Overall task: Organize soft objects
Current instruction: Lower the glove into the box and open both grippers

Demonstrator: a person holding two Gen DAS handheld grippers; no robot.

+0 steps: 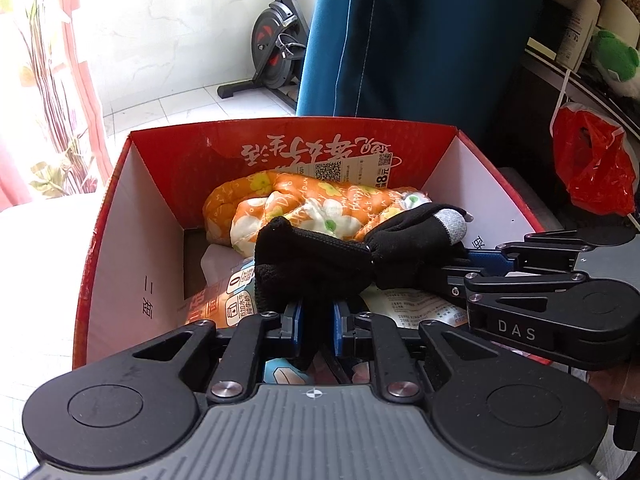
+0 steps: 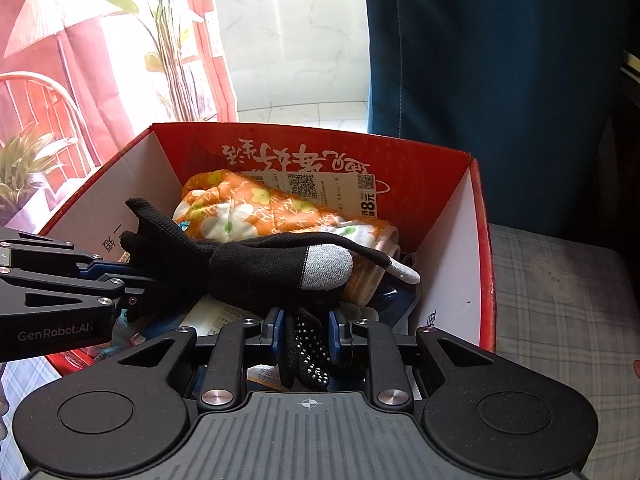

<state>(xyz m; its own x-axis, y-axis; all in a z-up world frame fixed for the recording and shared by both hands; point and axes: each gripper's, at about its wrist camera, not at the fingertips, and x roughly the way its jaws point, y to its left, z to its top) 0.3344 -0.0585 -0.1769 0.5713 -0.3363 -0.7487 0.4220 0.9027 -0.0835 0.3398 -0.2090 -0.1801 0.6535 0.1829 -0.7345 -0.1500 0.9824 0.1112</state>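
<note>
Hanging over the red box (image 1: pixel 120 216), black gloves (image 1: pixel 320 256) are pinched narrowly by the left gripper (image 1: pixel 316 320) and right gripper (image 2: pixel 306 328); beneath them an orange floral cloth (image 1: pixel 280 208) and printed packets (image 1: pixel 224 300) are crowded.

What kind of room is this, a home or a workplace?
Most likely a home. An exercise bike stands on the tiled floor by a curtain, and a red box holds a flowered cloth.
</note>
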